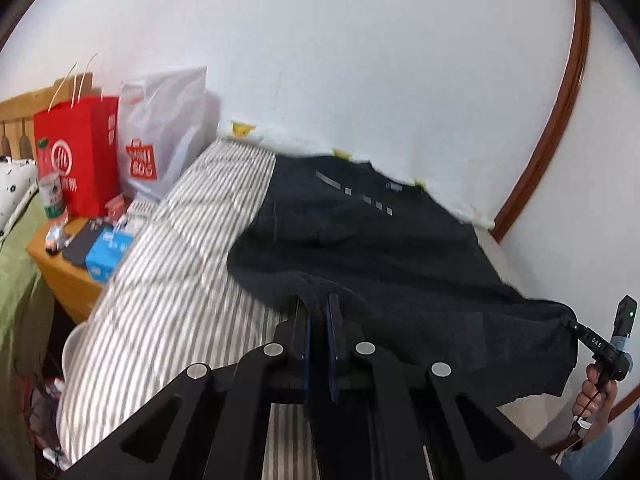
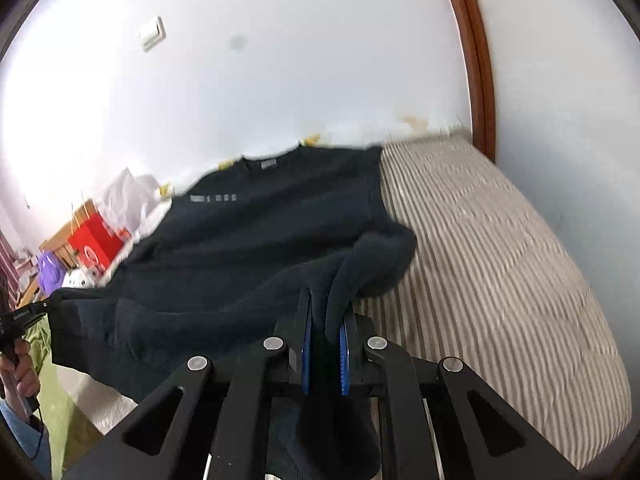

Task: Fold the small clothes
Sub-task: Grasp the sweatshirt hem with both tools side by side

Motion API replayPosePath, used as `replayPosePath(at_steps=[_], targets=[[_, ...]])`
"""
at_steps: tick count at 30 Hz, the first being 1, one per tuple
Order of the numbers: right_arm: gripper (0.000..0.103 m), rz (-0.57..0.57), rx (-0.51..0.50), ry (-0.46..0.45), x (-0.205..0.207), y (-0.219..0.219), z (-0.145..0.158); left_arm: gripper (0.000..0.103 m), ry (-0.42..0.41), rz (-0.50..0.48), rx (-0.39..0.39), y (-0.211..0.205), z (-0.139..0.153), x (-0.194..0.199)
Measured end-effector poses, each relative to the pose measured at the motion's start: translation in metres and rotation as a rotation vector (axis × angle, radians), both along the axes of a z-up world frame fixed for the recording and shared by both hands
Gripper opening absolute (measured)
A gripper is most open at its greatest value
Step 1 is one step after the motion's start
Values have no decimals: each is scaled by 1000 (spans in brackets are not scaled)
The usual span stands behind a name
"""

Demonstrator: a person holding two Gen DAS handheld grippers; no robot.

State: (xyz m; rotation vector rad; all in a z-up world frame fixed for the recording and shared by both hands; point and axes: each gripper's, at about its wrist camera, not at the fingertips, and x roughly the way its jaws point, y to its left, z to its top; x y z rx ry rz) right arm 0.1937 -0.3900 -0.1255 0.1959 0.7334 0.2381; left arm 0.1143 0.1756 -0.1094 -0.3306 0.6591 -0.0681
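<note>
Clamped between the blue pads of the left gripper (image 1: 318,312) is the near hem of a dark sweater (image 1: 360,236), and the jaws are seen closed on the fabric. At the other end of that hem, the cloth is pinched in the same way by the right gripper (image 2: 326,316), with a thick fold bunched over its right finger. The near edge of the sweater is held lifted between the two grippers, while its far part, with the neckline and a row of small grey marks on the chest, is spread on a striped bed (image 1: 168,264) against a white wall (image 1: 360,80). The right gripper is also seen at the right edge of the left wrist view, gripped by a hand (image 1: 596,392); the hand (image 2: 20,376) carrying the left gripper is seen at the left edge of the right wrist view. Left of the bed, a wooden nightstand (image 1: 64,276) is loaded with a red paper bag (image 1: 76,152), a white plastic bag (image 1: 160,132), a bottle (image 1: 50,188) and a blue box (image 1: 106,252). A brown door frame (image 1: 560,120) is seen at the right.
</note>
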Motion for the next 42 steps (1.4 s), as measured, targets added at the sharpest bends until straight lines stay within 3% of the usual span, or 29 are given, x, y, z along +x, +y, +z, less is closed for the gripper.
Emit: replayPosePath(at_steps=[7,12,24,33,42], targets=[[11,-3,-1,-55,55,6,24,7,-38,25,-6,5,19,60],[11,-4,-21,-60,104,14,27,7,-32,44,11,5,17,112],[11,1,-48,29,209,29,-23,7,81,67,30,9,-27,220],[11,7,-91,96,253,36,-61,7,159,64,47,11,-58,250],[11,-12,-164,153,272,43,-88,10,188,62,65,9,-66,256]])
